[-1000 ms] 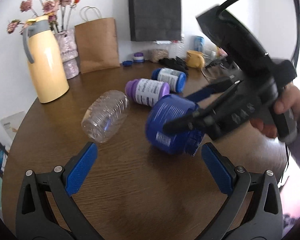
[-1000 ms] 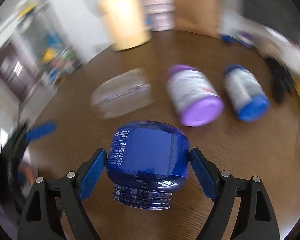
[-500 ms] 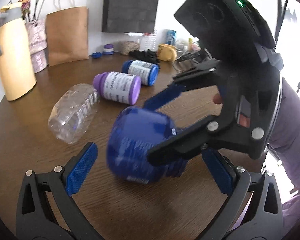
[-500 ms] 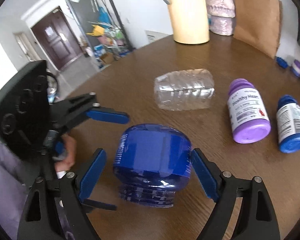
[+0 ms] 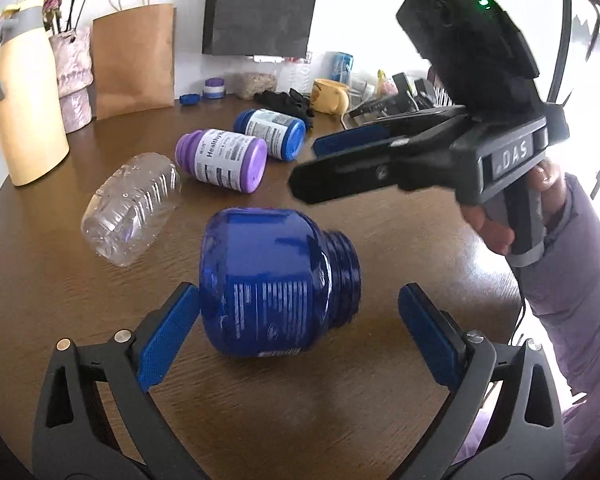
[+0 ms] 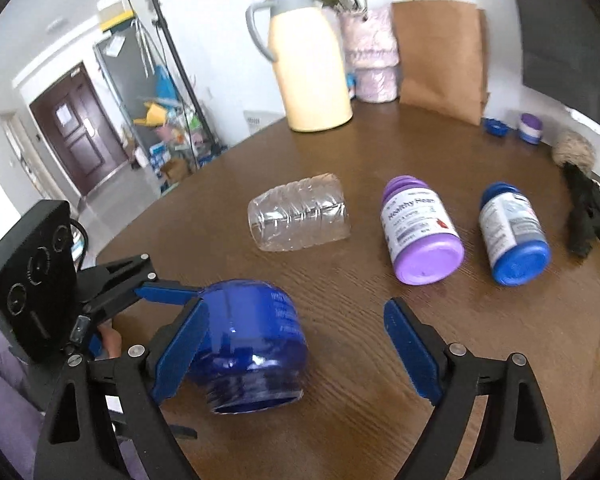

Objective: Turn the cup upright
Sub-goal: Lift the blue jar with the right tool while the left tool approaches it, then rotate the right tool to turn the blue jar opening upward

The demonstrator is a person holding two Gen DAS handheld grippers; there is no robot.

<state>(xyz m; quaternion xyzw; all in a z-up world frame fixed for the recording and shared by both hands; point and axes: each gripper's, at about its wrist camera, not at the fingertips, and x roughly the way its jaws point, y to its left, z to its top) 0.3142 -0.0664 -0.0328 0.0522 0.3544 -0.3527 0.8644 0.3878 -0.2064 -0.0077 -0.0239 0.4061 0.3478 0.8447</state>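
- Released since the earlier frames: the right tool (image 5: 332, 160), which then clamped the blue cup (image 5: 274, 282), now hangs above it, holding nothing.
- Left wrist view, count: one blue cup, one clear plastic bottle (image 5: 132, 208), one purple-capped bottle (image 5: 224, 160), one blue-capped bottle (image 5: 272, 134), all lying on the brown desk (image 5: 340, 408).
- Cup: translucent dark blue, printed label, lying on its side, threaded mouth pointing right.
- Left tool (image 5: 300, 334) spread wide; its left pad touches the cup's base, right pad apart.
- Right wrist view: same four containers; cup (image 6: 252, 344) lies on the desk, mouth toward the camera.
- Right tool (image 6: 296, 350) spread wide; the cup sits behind its left pad.
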